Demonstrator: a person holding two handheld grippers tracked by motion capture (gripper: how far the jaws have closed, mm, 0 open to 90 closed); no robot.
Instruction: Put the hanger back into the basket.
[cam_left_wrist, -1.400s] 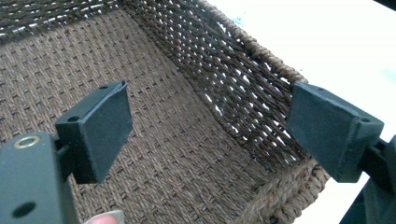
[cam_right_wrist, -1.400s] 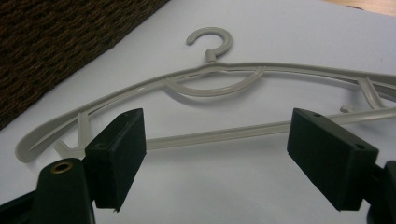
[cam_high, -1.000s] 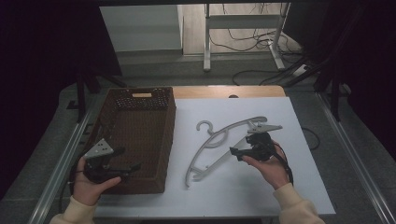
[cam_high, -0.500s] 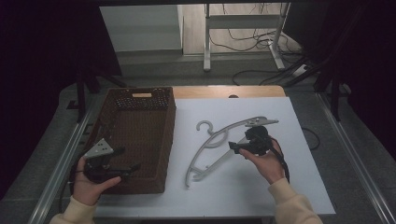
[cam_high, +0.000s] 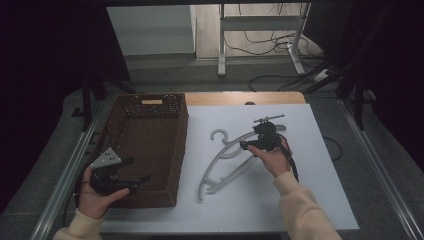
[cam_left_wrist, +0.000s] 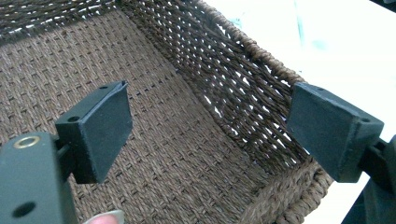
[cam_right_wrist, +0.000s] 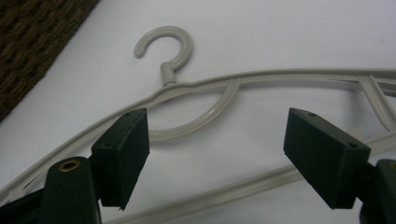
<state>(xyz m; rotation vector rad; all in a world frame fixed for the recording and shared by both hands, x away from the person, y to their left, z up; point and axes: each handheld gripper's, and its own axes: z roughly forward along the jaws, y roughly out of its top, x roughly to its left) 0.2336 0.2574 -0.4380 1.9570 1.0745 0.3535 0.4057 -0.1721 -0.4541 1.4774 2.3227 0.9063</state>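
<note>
Plastic, pale and thin-barred, the hanger (cam_right_wrist: 219, 88) lies flat on the white counter (cam_high: 320, 190) right under and ahead of the right hand-held gripper (cam_right_wrist: 217, 154), whose jaws stand wide apart with nothing pinched. It looks light, stiff, and probably slick; the shoulder bar just below the hook seems the surest grip. The left hand-held gripper (cam_left_wrist: 210, 135), also released, hangs over the wicker basket (cam_left_wrist: 187, 154).
</note>
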